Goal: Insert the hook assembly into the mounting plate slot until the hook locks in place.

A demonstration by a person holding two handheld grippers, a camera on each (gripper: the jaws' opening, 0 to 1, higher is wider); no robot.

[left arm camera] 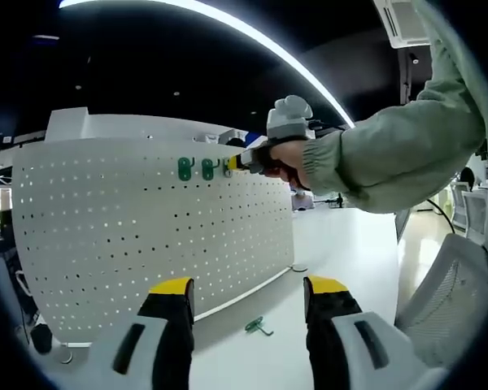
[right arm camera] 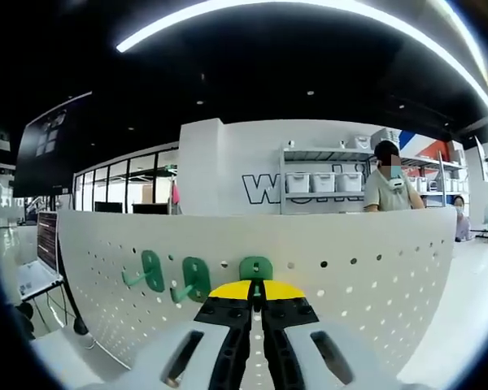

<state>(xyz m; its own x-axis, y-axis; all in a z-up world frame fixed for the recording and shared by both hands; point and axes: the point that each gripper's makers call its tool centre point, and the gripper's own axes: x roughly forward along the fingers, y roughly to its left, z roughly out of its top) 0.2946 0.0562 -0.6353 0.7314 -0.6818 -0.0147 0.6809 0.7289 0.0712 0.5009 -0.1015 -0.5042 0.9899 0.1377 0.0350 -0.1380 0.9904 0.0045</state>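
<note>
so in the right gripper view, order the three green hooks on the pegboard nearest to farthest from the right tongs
1. Green plastic hook at the tong tips, centre, gripped by the right tongs.
2. Middle green hook, just left of it.
3. Leftmost green hook, farthest left on the white perforated pegboard.

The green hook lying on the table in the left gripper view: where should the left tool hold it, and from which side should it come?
This is a judgement. Grip the loose hook across its longer straight shank, coming from above, because it lies flat on the table with its bent end to one side. The left tool is open just behind it. Its finer shape is too small to tell.
</note>
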